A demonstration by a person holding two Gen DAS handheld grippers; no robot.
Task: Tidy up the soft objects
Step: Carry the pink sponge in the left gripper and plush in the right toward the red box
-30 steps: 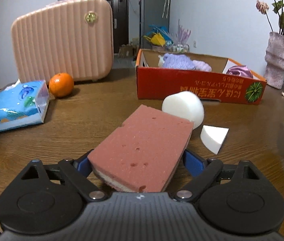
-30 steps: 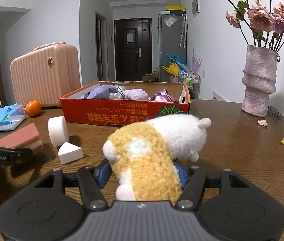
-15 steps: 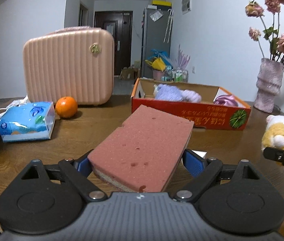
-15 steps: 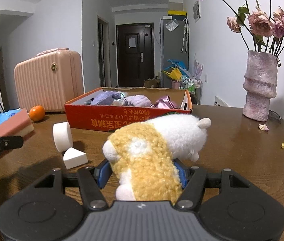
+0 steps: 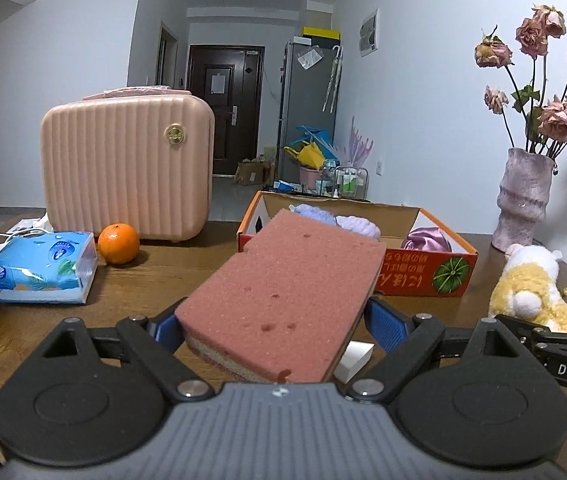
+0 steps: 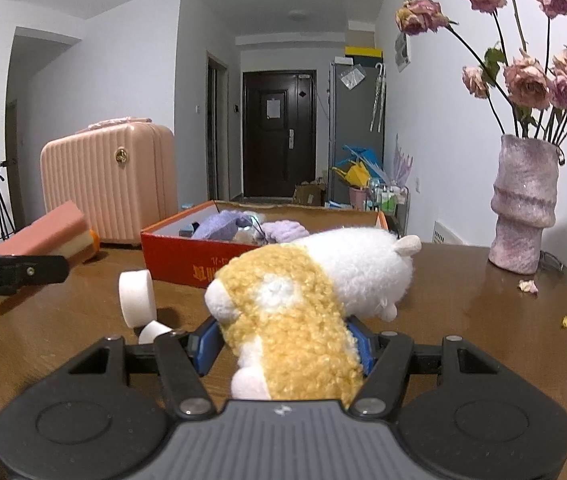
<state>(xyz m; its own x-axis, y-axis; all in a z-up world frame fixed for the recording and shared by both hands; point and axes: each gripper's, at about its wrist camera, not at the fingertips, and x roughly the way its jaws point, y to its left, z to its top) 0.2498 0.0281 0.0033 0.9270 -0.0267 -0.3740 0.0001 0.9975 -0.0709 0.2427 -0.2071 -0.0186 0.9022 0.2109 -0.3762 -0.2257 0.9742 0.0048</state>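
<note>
- Pink sponge [image 5: 283,296]: centre of the left wrist view, gripped at its near end by the left gripper [image 5: 279,322]. Jaws stand wide; both blue pads press the sponge's sides. The sponge is held above the table [image 5: 155,280], tilted up toward its far end, which overlaps the orange box [image 5: 423,276] in the frame.
- Plush toy [image 6: 307,300], yellow and white: centre of the right wrist view, clamped across its body by the right gripper [image 6: 283,346]. Jaws are about half closed, with the pads sunk into the fur. The white head end points toward the upper right of the frame.
- Orange box: behind both held items, resting on the table. It contains purple soft items [image 6: 227,226] and a pink-purple item [image 5: 427,238].
- White round sponge [image 6: 137,298]: on edge on the table, left of centre in the right wrist view. A white wedge sponge [image 6: 153,332] lies just beside it, nearer the camera.
- Left side of the left wrist view: tissue pack [image 5: 43,266], orange [image 5: 118,243] and pink suitcase [image 5: 127,172].
- Right side: vase [image 6: 523,204] holding dried roses.
</note>
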